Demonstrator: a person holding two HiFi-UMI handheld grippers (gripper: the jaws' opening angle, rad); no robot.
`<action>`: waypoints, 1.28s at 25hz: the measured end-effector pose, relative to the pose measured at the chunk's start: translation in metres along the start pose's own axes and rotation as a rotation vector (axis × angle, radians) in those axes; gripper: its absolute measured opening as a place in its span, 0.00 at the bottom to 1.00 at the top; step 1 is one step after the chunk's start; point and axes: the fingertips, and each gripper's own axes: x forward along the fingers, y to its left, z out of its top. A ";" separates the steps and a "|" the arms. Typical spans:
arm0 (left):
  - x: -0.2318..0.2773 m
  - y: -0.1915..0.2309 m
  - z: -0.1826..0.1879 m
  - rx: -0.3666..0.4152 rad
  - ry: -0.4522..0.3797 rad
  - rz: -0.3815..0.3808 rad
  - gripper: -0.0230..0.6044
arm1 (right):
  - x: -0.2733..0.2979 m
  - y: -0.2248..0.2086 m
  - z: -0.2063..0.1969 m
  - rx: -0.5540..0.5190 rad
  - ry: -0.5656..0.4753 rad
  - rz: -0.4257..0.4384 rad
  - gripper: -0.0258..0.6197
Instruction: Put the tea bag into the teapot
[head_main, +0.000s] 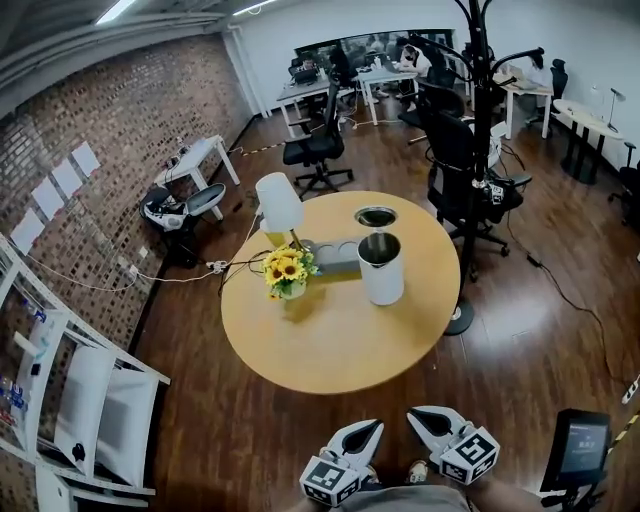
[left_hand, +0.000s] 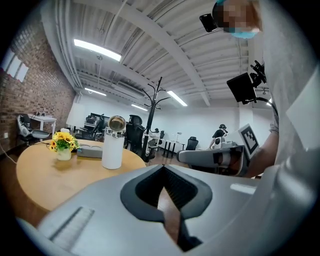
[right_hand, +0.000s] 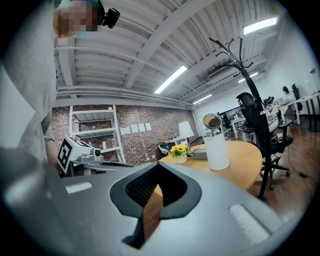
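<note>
Both tools sit low at the near edge of the head view, tucked close to the person's body and well short of the round pale-wood counter (head_main: 330, 350). The left tool (head_main: 372, 428) is clenched, tips pressed together, with only a sliver of floor showing through the gap behind them. Nothing is in it.

Across the counter from the left there is a white shaded lamp (head_main: 279, 203), then yellow sunflowers in a small white pot (head_main: 287, 270), then a flat grey tray (head_main: 336, 256). Then comes the one that matters: the tall white cylindrical teapot (head_main: 381, 268), upright on the counter's right half, long axis vertical, its round metal lid (head_main: 375, 216) flipped open and the mouth facing up.

The right tool (head_main: 420, 415) is clenched and empty too. The teapot lies straight ahead of both tools, well apart from them, and the right one looks slightly nearer.

The tea bag cannot be made out from here. It may lie on the tray, but that is a guess.

As for writing, only the black-and-white square markers on the tool cubes show. No brand or label is readable.
</note>
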 end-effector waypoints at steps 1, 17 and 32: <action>-0.003 0.000 0.001 -0.002 -0.004 -0.004 0.04 | 0.001 0.003 0.000 0.005 0.004 -0.001 0.03; -0.022 0.009 0.004 -0.002 -0.011 -0.055 0.04 | 0.018 0.029 0.006 -0.039 0.021 -0.014 0.03; -0.013 0.026 0.008 -0.008 -0.024 -0.059 0.04 | 0.036 0.017 0.012 -0.055 0.013 -0.022 0.03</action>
